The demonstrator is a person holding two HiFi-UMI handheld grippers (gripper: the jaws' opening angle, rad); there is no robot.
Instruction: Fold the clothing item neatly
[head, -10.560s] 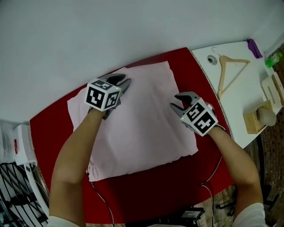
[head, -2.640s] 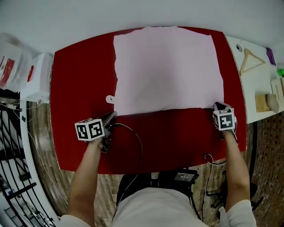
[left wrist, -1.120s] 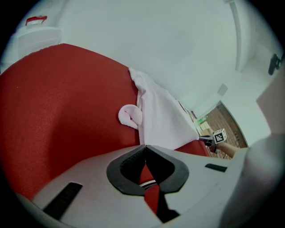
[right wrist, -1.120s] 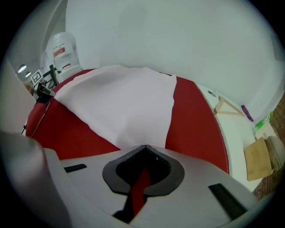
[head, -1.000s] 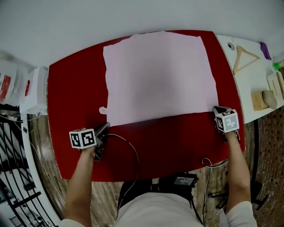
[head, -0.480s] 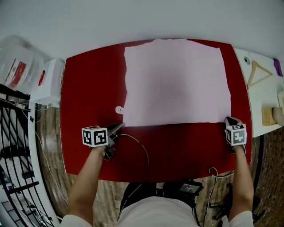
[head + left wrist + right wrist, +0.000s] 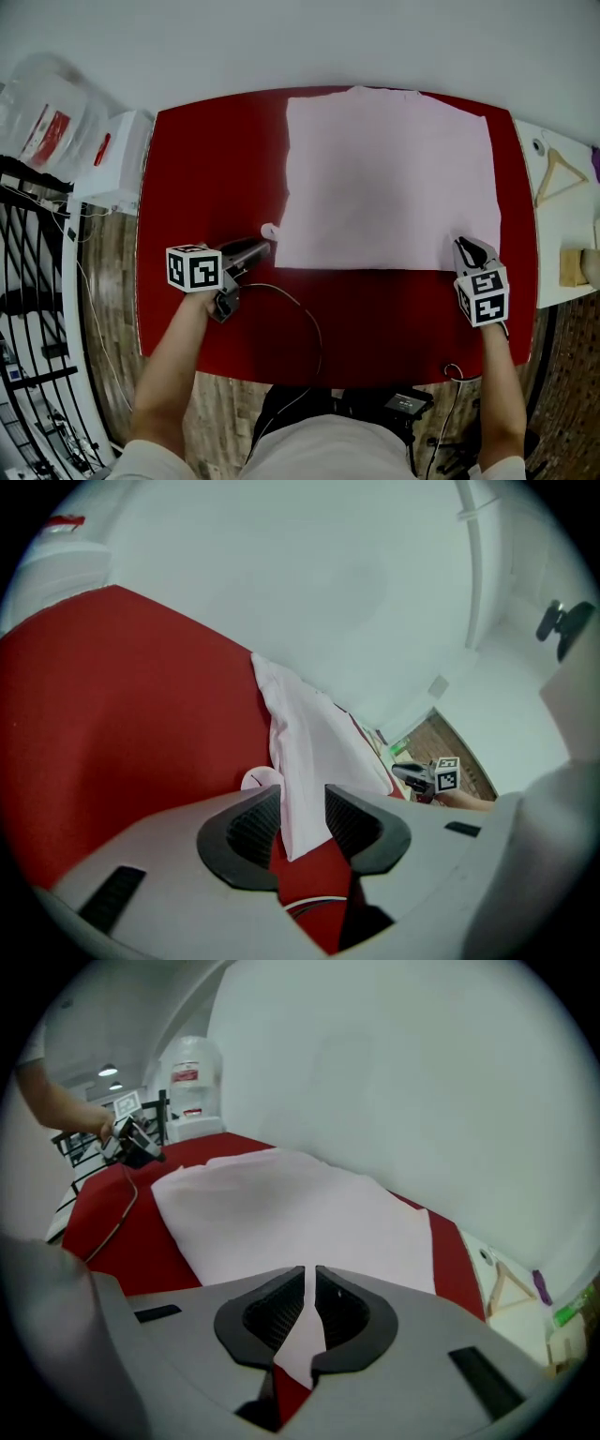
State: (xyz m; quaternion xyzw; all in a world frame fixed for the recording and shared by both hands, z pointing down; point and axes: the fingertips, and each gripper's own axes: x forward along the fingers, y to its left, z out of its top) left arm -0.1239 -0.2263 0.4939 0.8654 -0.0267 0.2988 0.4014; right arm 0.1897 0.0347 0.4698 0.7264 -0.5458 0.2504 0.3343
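Desk: we log a red desk (image 7: 206,187) with rounded corners, standing against a pale wall.
Garment: the pink garment (image 7: 384,178) lies flat and roughly square on the desk's right-of-middle part. Its far edge runs along the desk's far edge, and its near edge stops short of the desk's near edge, so a bare red strip shows there.
Tab: a small pale round tab (image 7: 269,230) rests on the desk near its middle, just beside the garment's near left corner.
Left hand-held gripper (image 7: 260,248): it is over the desk's near left-of-middle part, pointing toward the garment's near left corner. Its jaws stand apart and have just been opening. In the left gripper view we see that corner in the gap, with neither pad pressing on it.
Right hand-held gripper (image 7: 466,246): it is over the desk's near right part. Its jaws are closed on the garment's near right corner. In the right gripper view a thin pink strip runs between the pads and pokes out below them.
Cable: a dark cable (image 7: 305,314) loops from the left hand-held gripper across the desk's near strip and over the desk's near edge.
Hanger: a wooden hanger (image 7: 555,178) lies on a white surface just past the desk's right end.
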